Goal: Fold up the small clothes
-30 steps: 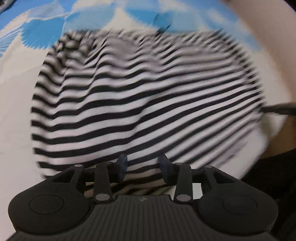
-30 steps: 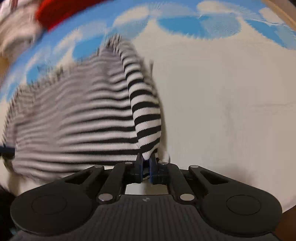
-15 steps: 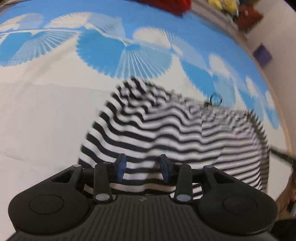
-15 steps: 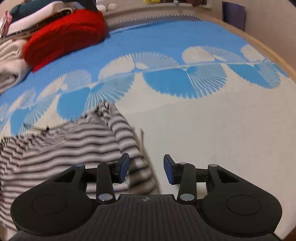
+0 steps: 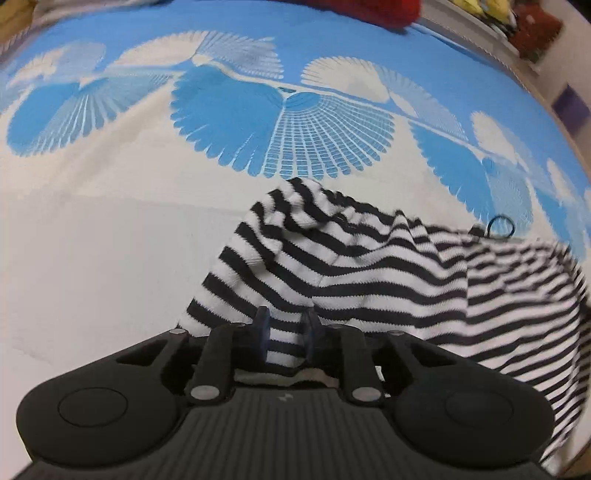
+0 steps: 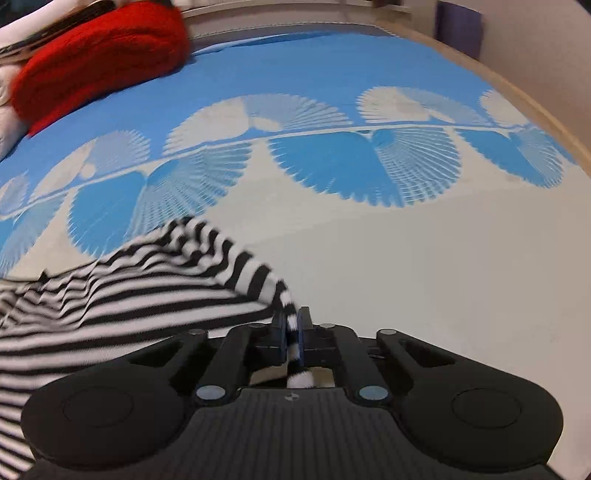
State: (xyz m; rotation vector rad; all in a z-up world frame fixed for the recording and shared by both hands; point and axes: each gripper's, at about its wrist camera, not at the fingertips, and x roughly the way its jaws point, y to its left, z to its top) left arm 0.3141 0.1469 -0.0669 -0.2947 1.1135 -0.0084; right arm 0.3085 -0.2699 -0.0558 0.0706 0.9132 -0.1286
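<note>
A black-and-white striped garment (image 5: 369, 280) lies rumpled on a blue-and-white patterned cloth (image 5: 110, 258). My left gripper (image 5: 285, 332) has narrowed on the garment's near left edge, with striped fabric between the blue pads. In the right wrist view the same garment (image 6: 147, 288) spreads to the left. My right gripper (image 6: 291, 332) is shut on its right edge, with a striped strip pinched between the pads. A small black loop (image 5: 500, 225) sticks up at the garment's far edge.
A red knitted garment (image 6: 99, 62) lies at the far left of the patterned cloth (image 6: 406, 277), next to white folded cloth (image 6: 7, 133). A wooden table rim (image 6: 546, 110) curves along the right. A purple object (image 6: 458, 29) stands beyond it.
My right gripper opened half a second ago and has now shut again on the garment's right edge. My left gripper's jaws have narrowed onto the near left edge. Both views have tilted up.
</note>
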